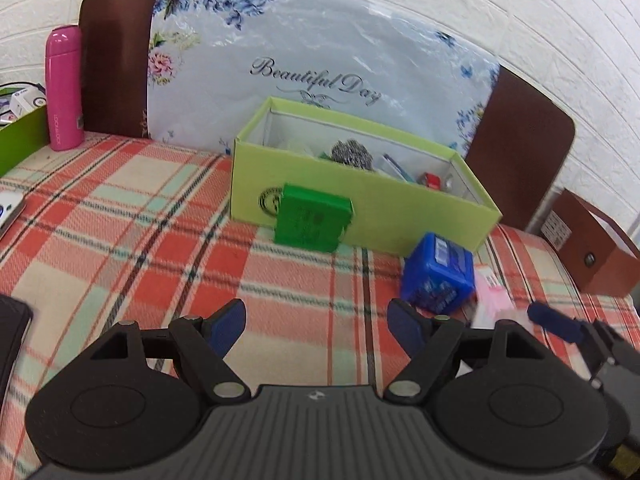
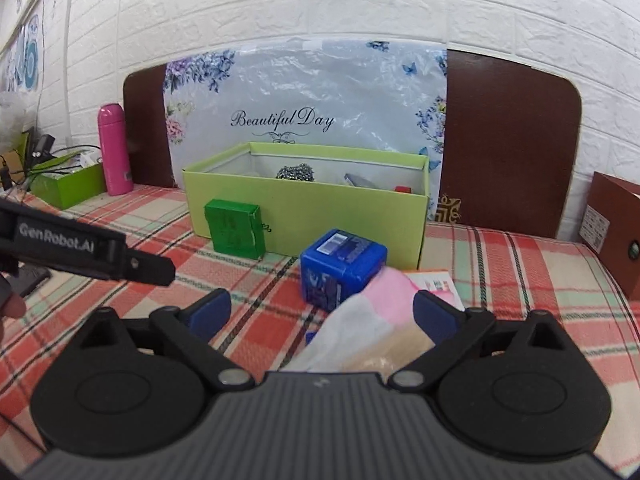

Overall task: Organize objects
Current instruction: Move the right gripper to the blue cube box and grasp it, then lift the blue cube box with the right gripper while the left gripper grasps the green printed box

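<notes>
Soft pink-and-white packet [image 2: 372,320] lies between the spread fingers of the right gripper [image 2: 323,312], jaws wide and not gripping it; blue box [image 2: 340,268] just ahead, touching or nearly so, then the green carton [image 2: 236,232] ahead-left against the lime storage box [image 2: 320,216]. Risk, as I judge it: closing here could pinch only loose wrapper so it slips, or nudge the blue box. Left gripper [image 1: 318,324] hovers low and level over the plaid cloth [image 1: 120,208], wide and empty, just left of the right one.
</notes>
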`<state>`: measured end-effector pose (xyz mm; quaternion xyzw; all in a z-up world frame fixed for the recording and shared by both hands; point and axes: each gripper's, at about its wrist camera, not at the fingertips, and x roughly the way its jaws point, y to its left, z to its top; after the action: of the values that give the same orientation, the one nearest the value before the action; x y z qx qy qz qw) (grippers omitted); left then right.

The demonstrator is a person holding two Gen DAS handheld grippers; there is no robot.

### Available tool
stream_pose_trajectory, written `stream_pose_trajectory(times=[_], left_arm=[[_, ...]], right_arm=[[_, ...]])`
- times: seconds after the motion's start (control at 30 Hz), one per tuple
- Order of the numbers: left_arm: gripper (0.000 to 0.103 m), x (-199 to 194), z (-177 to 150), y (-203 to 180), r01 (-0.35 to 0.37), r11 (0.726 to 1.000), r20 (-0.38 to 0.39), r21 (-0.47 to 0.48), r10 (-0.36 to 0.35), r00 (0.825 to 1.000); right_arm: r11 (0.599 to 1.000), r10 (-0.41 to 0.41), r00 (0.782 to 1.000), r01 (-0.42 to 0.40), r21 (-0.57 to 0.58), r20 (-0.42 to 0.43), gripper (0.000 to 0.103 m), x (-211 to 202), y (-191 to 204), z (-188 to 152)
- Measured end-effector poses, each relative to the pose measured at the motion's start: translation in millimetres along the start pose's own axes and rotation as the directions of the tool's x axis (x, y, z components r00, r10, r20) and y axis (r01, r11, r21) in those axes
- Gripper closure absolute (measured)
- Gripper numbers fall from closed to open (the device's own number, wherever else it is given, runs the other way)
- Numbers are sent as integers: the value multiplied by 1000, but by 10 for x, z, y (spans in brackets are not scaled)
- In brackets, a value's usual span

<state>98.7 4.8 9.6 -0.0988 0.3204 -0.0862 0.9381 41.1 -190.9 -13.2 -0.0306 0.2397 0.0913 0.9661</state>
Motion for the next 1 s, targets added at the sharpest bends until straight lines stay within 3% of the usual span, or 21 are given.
stream_pose_trajectory(times=[0.27,0.47,0.5,0.53,0.57,0.8,1.0], left_arm=[[22,521,445,-167,-27,1000,31,14,26,999],[22,927,582,-189,-58,998,-25,28,59,998],[25,959,585,-166,-49,999,-29,23,50,998],[38,974,583,-137,-40,999,-31,16,41,999],[37,977,581,-105,-30,1000,-34,8,30,999],[38,752,440,38,17,1000,-36,0,-17,999],[37,351,43,238,-7,1000,-55,-3,7,998]], right_arm=[[997,-58,998,58,-42,-15,7,521,50,111],[995,-94,995,93,-33,-33,8,797,4,189],[996,-89,995,88,-33,-38,10,826,-7,188],[996,-80,996,79,-30,-45,22,848,-20,191],[998,-64,996,63,-23,-56,34,860,-34,191],[999,35,998,-34,5,-44,37,686,-8,114],[989,135,990,-137,-53,-40,38,343,210,-87]])
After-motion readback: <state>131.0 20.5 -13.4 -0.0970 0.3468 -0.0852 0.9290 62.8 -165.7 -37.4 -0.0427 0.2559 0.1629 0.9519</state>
